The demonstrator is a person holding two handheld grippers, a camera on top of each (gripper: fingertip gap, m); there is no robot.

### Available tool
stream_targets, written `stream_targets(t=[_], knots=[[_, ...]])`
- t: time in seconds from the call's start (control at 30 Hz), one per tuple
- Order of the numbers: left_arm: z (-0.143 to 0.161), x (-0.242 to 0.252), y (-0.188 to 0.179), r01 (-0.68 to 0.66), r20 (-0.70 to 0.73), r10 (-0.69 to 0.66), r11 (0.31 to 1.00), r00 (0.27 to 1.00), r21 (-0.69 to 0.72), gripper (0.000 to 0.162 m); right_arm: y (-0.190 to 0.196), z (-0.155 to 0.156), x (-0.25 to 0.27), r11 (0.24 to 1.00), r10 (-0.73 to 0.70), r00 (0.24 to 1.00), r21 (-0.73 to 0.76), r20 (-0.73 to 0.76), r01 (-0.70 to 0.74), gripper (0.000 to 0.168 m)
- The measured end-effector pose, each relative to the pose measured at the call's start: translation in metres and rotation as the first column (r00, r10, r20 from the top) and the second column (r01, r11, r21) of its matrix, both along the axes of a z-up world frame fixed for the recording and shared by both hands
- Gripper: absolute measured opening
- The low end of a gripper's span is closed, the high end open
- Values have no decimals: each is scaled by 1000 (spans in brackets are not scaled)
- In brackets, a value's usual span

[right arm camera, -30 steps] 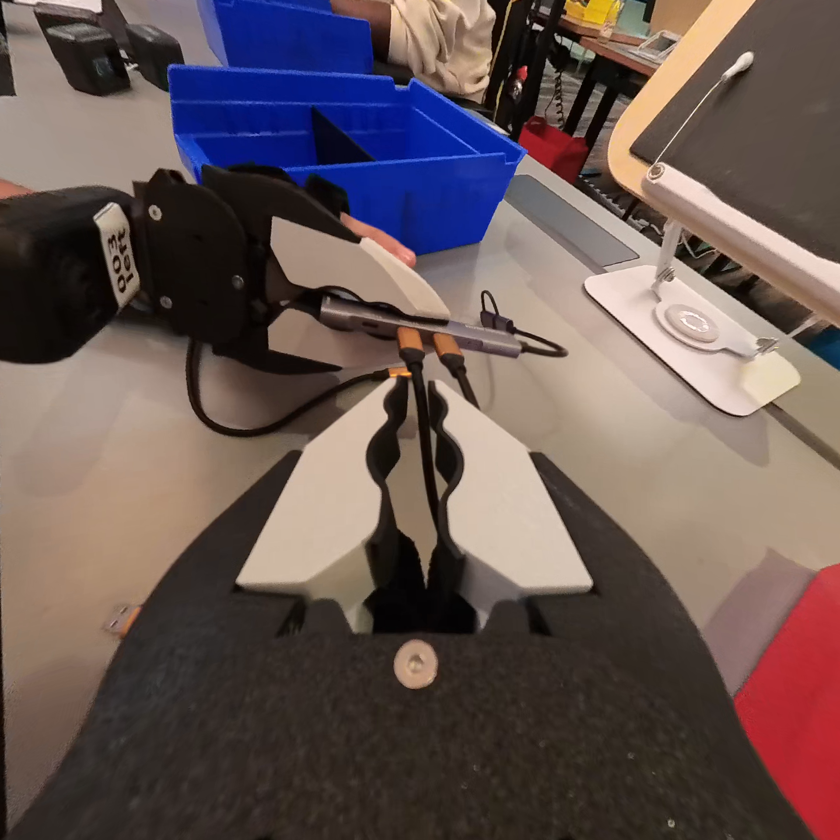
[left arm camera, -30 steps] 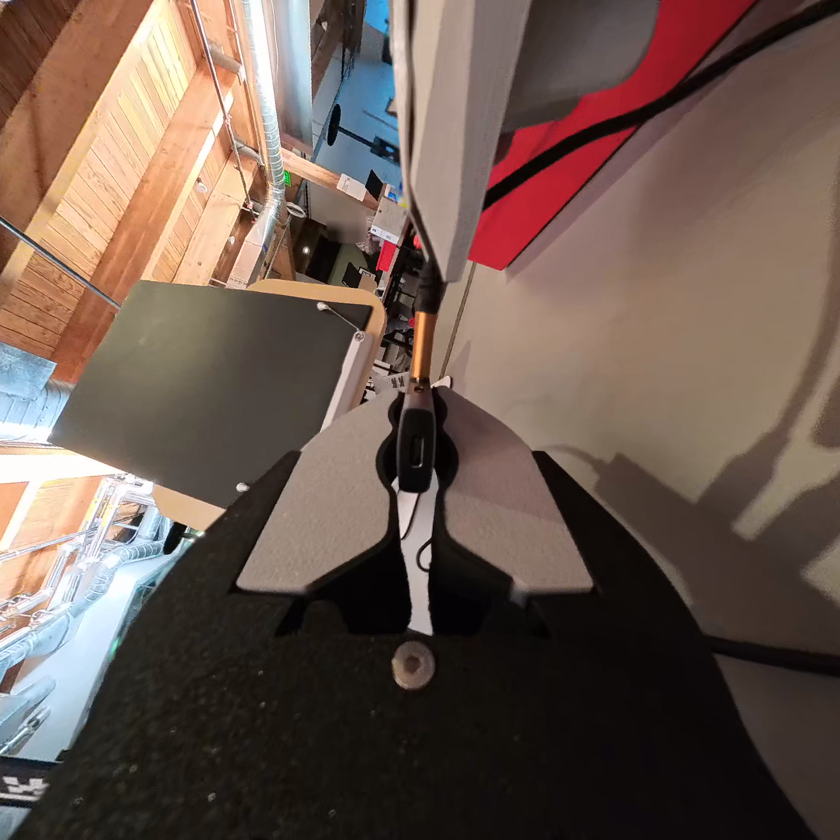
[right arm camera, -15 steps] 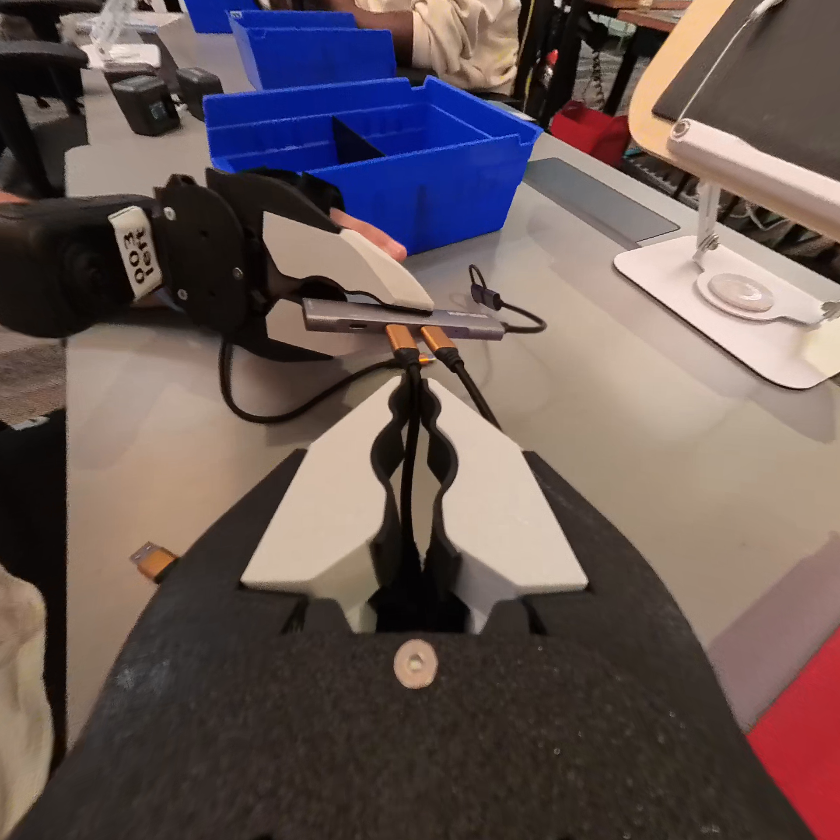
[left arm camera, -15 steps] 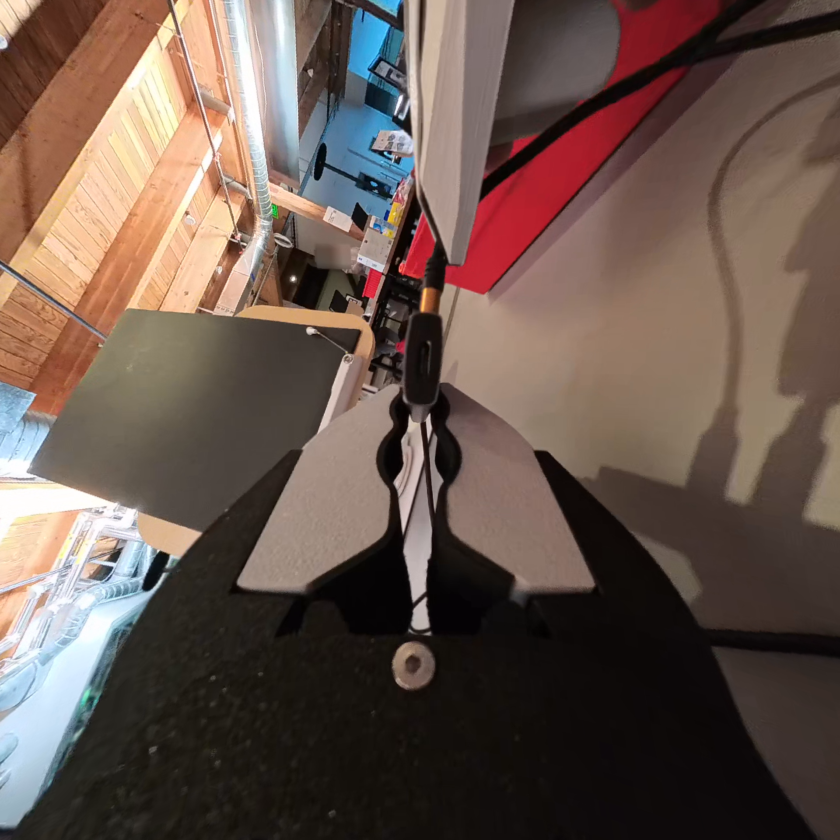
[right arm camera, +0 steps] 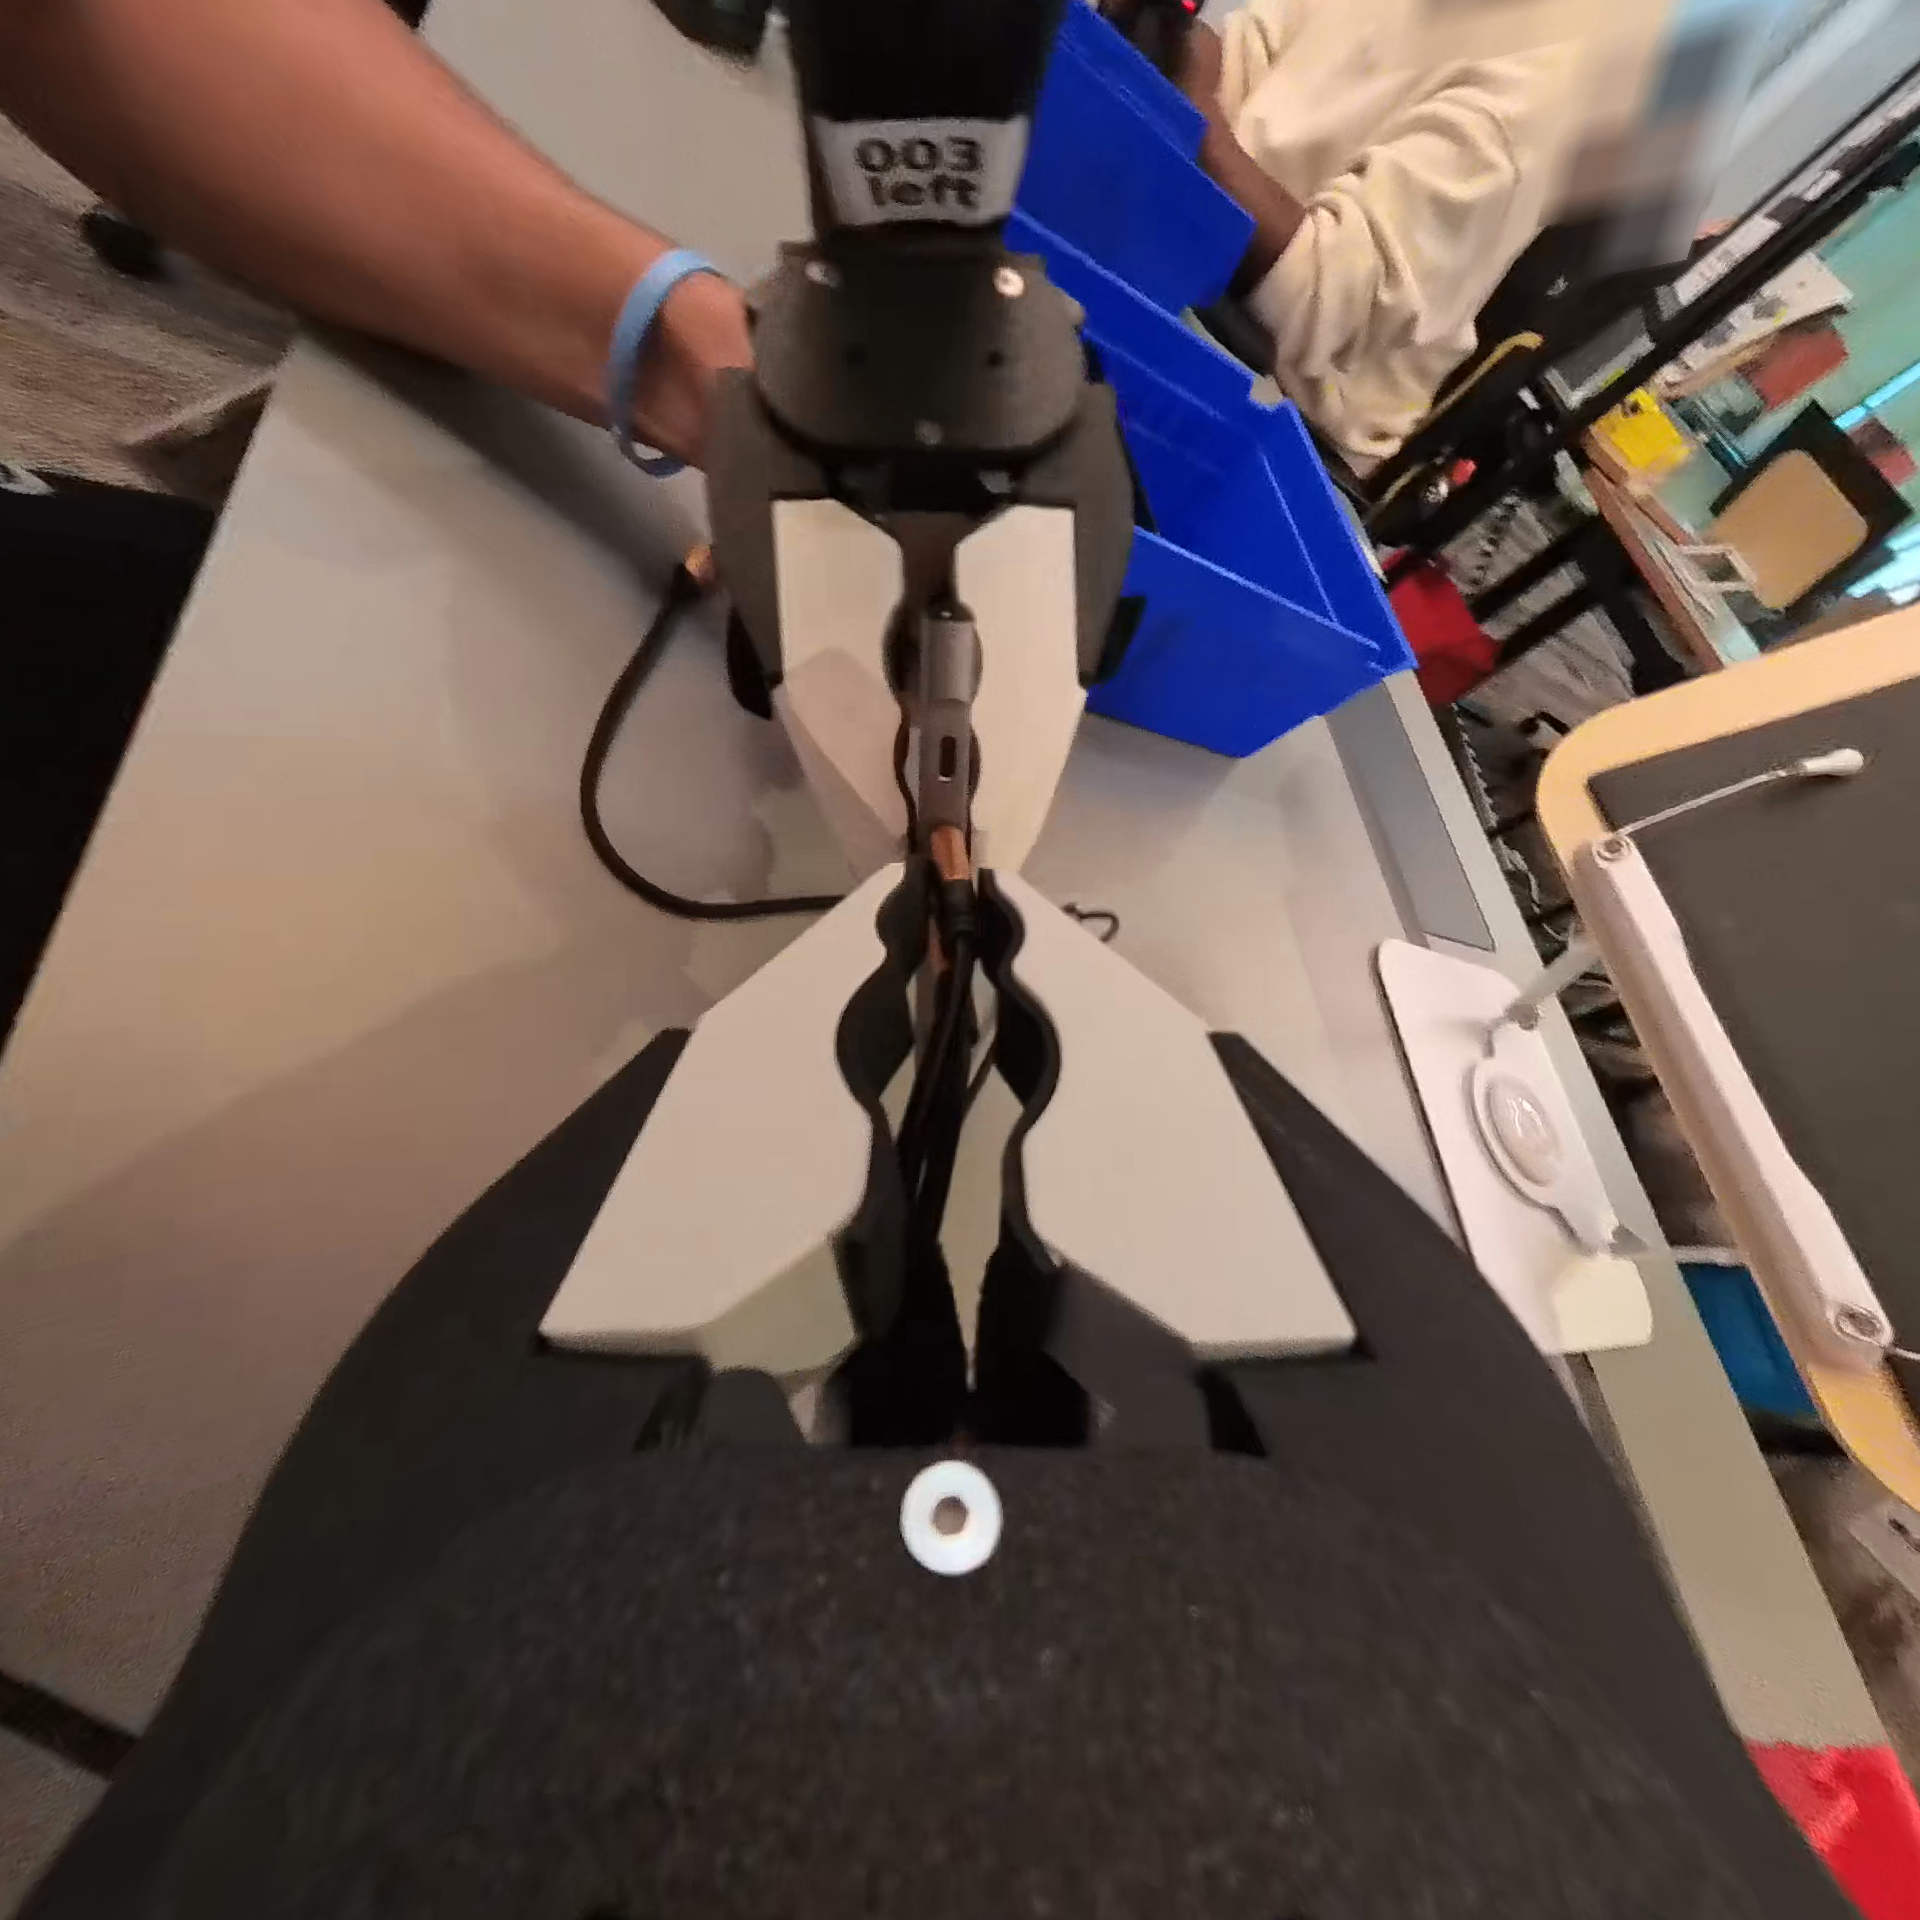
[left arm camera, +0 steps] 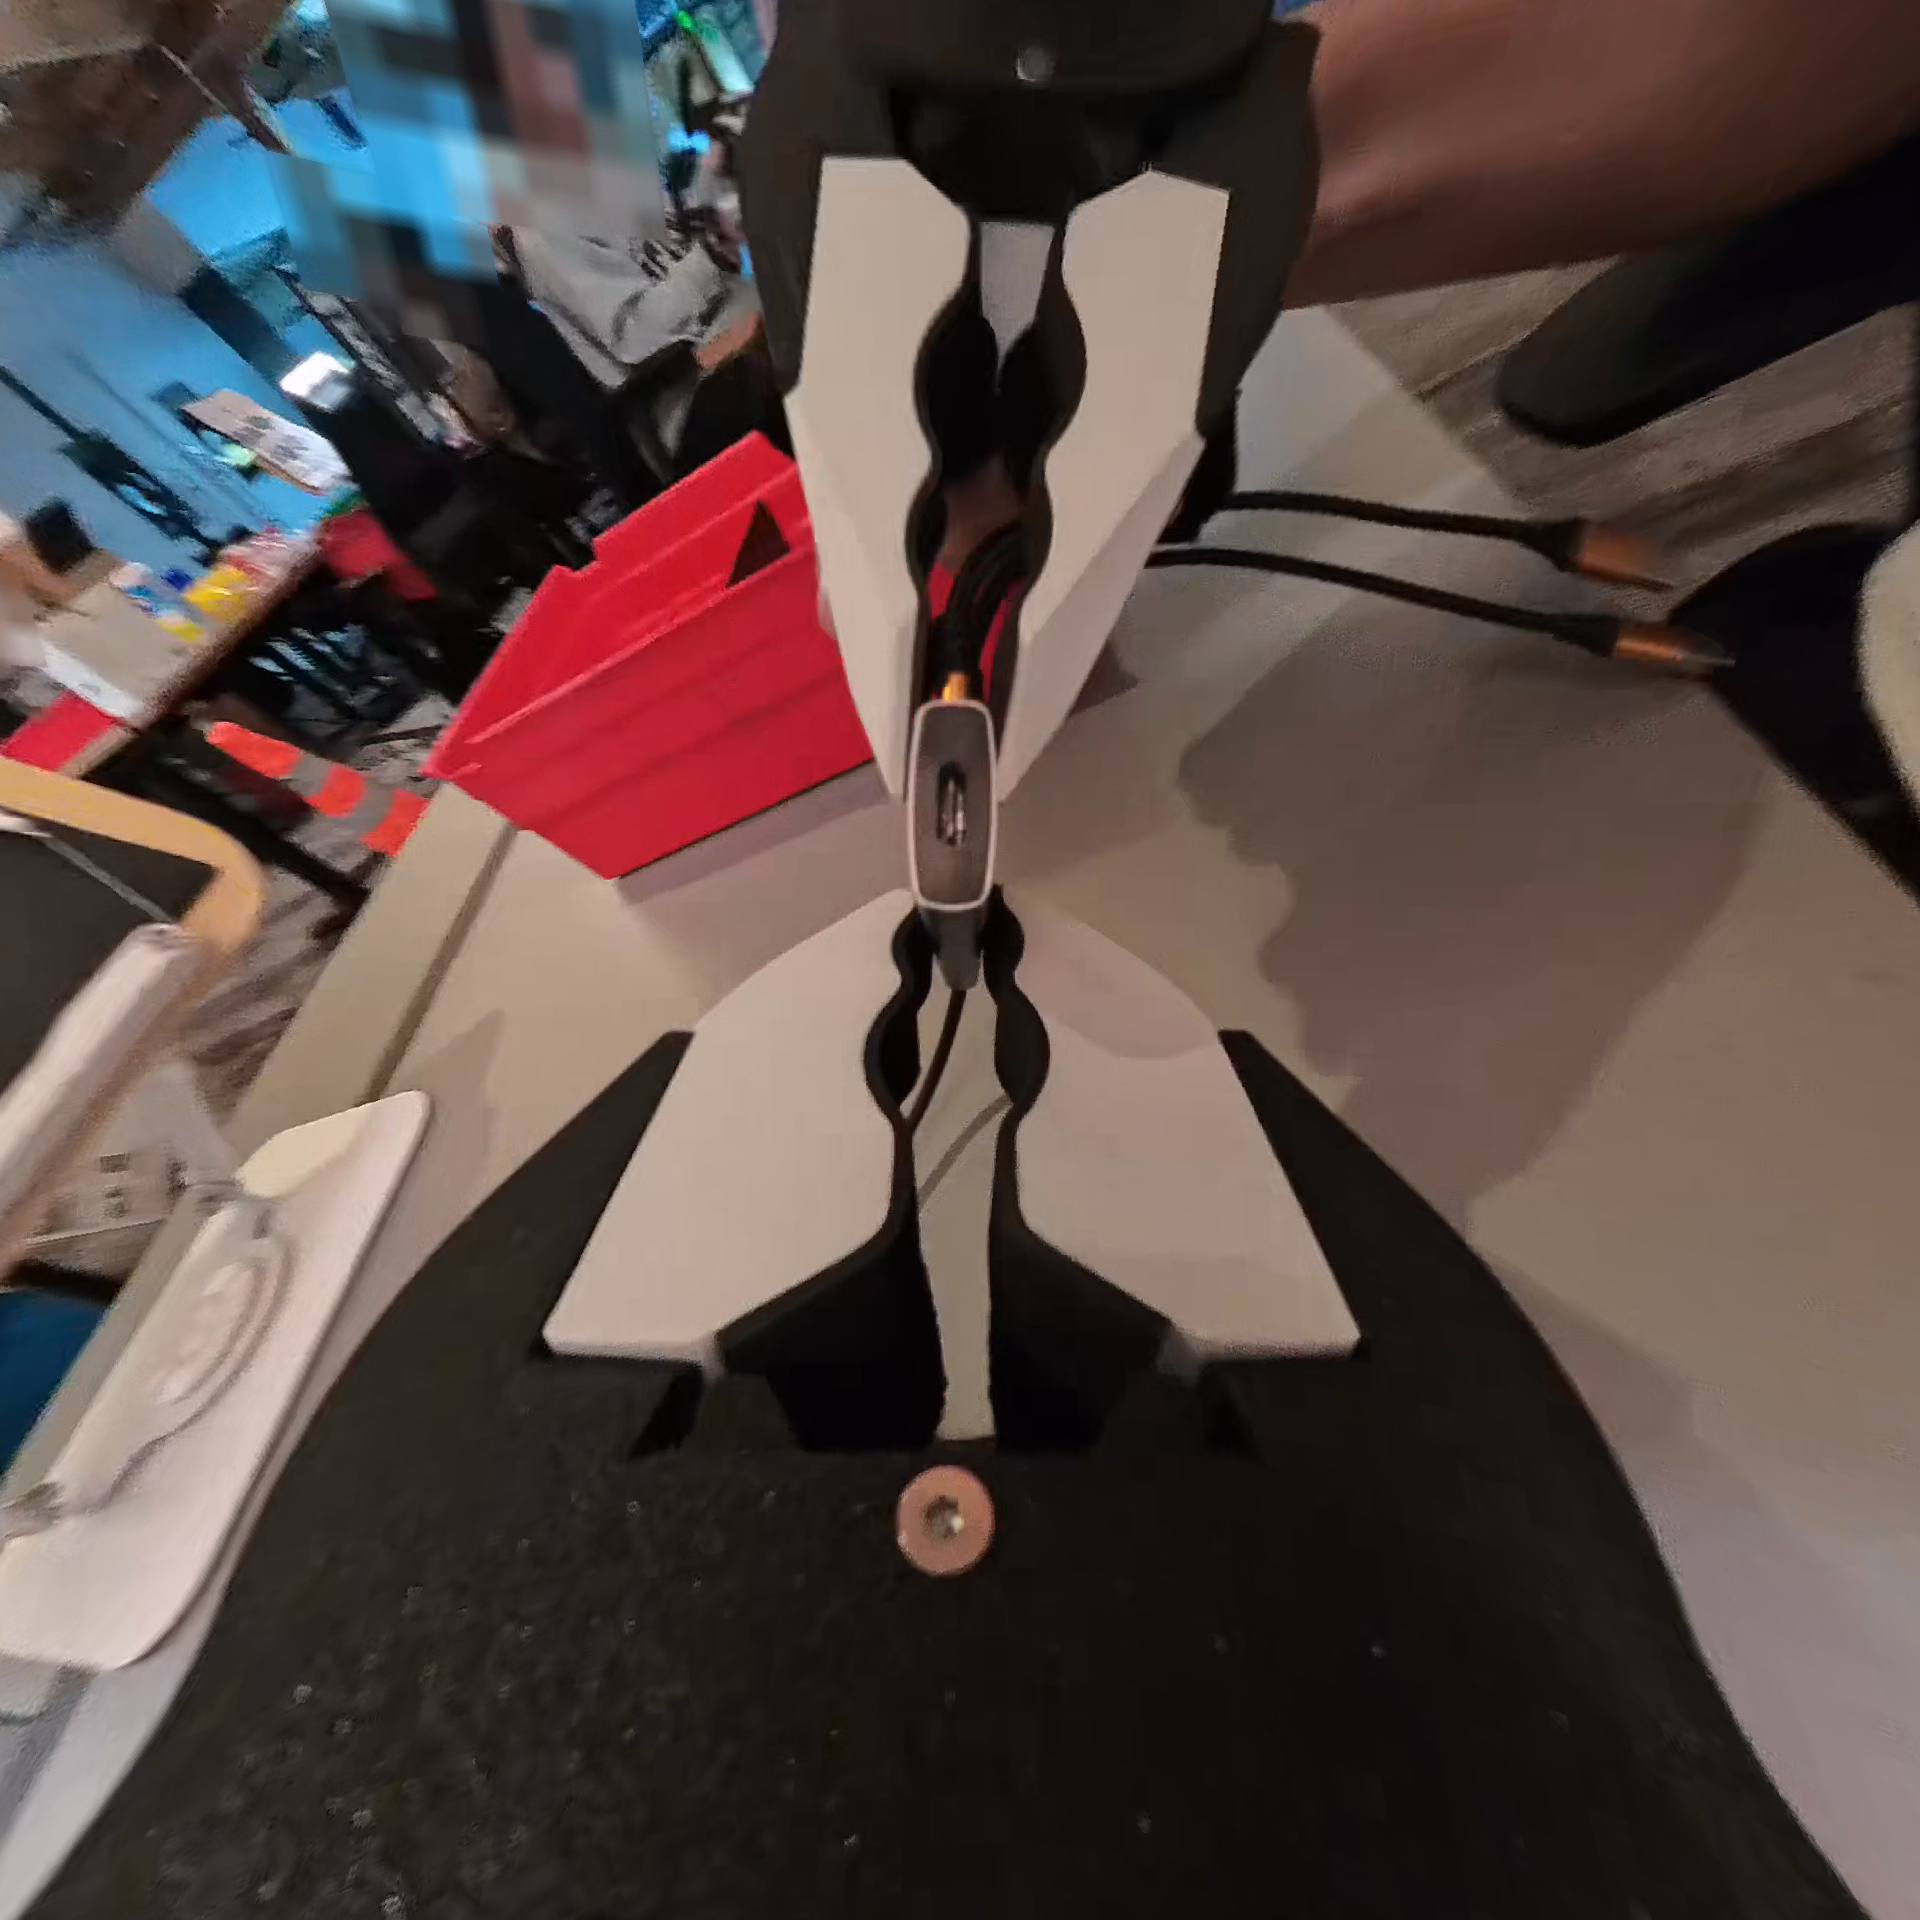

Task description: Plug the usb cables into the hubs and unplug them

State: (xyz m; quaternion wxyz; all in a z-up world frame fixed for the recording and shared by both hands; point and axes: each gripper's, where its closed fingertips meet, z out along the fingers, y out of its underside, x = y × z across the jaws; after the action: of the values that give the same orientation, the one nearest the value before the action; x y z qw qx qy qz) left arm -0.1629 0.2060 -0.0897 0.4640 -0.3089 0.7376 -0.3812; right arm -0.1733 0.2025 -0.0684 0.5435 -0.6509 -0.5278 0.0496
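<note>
The two tools meet tip to tip above the grey table [right arm camera: 312, 831]. The left hand-held gripper [left arm camera: 951, 935] is clenched on the end of a slim grey hub [left arm camera: 951, 805]; the right hand-held gripper [right arm camera: 940, 894] is clenched on black cables [right arm camera: 935, 1070] plugged into it. Only the left wrist view shows the red bin [left arm camera: 665, 717] and two loose plugs [left arm camera: 1621, 603] beside the table edge; only the right shows the blue bin [right arm camera: 1236, 582]. The background is blurred.

This looks like a shared workshop or lab. On a long grey counter [right arm camera: 343, 831] stand blue plastic bins [right arm camera: 1236, 582] and a red bin [left arm camera: 665, 717]; a white stand [right arm camera: 1507, 1143] holds a dark board. Behind are more cluttered work tables, and another person [right arm camera: 1382, 197] sits there.
</note>
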Motion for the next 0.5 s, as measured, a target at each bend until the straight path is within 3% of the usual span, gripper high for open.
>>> stream_targets(t=[0.1,0.23,0.4,0.5], knots=[[14,-6,-4,61,34,-57,989,998,-137,9,-3,15,-4,999,22,987,-40,-161,-29,5],[41,-7,-8,114,171,-63,945,983,-306,9,-4,35,0,984,14,895,-155,-446,-92,4],[55,-11,-11,210,210,-119,843,971,-495,9,-4,45,-1,965,-20,780,-216,-626,-149,4],[52,-7,-10,187,184,-102,823,978,-536,9,-2,40,2,958,-61,772,-253,-633,-132,4]])
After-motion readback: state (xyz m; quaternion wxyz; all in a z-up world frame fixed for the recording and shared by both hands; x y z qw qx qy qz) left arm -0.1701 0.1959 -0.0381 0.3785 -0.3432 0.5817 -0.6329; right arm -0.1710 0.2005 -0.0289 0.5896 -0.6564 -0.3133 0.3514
